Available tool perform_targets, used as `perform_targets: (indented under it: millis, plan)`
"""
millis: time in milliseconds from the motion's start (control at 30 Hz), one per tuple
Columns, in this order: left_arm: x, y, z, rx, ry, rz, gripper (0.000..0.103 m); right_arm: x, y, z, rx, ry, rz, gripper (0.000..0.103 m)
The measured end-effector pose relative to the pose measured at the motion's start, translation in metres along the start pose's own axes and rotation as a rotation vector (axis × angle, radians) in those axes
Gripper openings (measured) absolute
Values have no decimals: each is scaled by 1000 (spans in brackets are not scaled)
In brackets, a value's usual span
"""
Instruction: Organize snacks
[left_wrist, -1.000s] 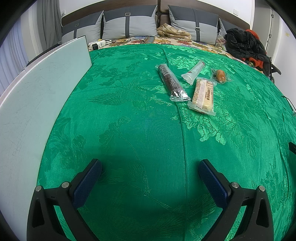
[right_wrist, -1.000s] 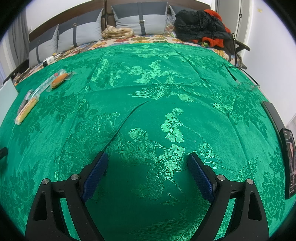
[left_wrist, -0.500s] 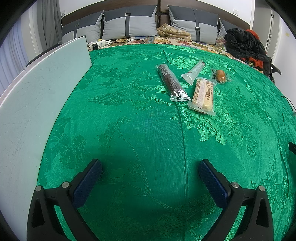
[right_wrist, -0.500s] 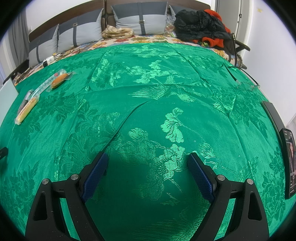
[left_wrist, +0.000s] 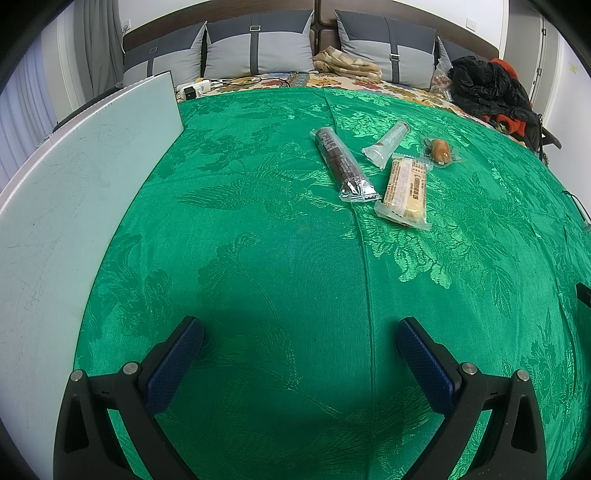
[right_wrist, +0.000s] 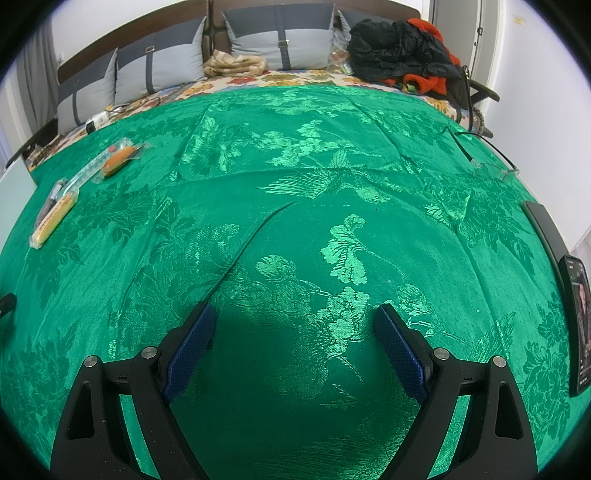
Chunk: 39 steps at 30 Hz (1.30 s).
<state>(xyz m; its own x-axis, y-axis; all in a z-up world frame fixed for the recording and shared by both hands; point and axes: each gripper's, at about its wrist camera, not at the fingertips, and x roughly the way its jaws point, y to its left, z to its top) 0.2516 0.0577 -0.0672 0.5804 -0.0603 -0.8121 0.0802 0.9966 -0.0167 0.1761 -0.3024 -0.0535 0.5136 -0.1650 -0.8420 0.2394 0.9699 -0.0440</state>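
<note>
Left gripper (left_wrist: 299, 332) spread, empty | right gripper (right_wrist: 293, 319) spread, empty | snacks (left_wrist: 404, 186) apart

A green brocade cloth (left_wrist: 280, 266) with woven flowers and birds covers the bed. A pale board (left_wrist: 74, 192) lies along its left edge. At the headboard stand grey pillows (left_wrist: 258, 48), with a folded beige blanket (left_wrist: 347, 64) between them. A white power strip (left_wrist: 194, 88) lies near the board's far corner. Black and orange clothing (right_wrist: 402, 51) is heaped at the far right corner; a phone (right_wrist: 578, 325) lies at the right edge.
</note>
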Motion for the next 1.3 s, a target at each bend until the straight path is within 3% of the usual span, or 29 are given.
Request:
perform_targets:
  millis: [167,267,333,400,533,633,667,700,733,767,867,1167,1300]
  plan:
    - [1,1,5,32,45,-33,103,0,0,0,0,0,0,90]
    - [-2,6,32,4,38,-96,102,0,0,0,0,0,0,91]
    - [-2,7,62,-22,4,-87,102,0,0,0,0,0,0,91]
    - [10,8,93,-63,19,-85,102,0,0,0,0,0,0,91]
    - [48,5,132,-130,100,-86,77,0,0,0,1,0,0,91]
    - [72,-8,141,-89,142,-51,70,0,0,0,1,0,0,91]
    - [79,-13,142,-66,150,-30,60,0,0,0,1,0,0,91]
    - [83,-15,139,-51,157,-20,51,0,0,0,1,0,0,91]
    - [81,-17,138,-28,133,12,30,0,0,0,1,0,0,91]
    - [80,-17,137,-18,120,15,19,0,0,0,1,0,1,91]
    - [71,-7,124,-38,105,-8,18,0,0,0,1,0,0,91]
    - [-14,32,17,-32,113,-27,18,0,0,0,2,0,0,91]
    - [-32,41,-10,-43,70,-30,19,0,0,0,2,0,0,91]
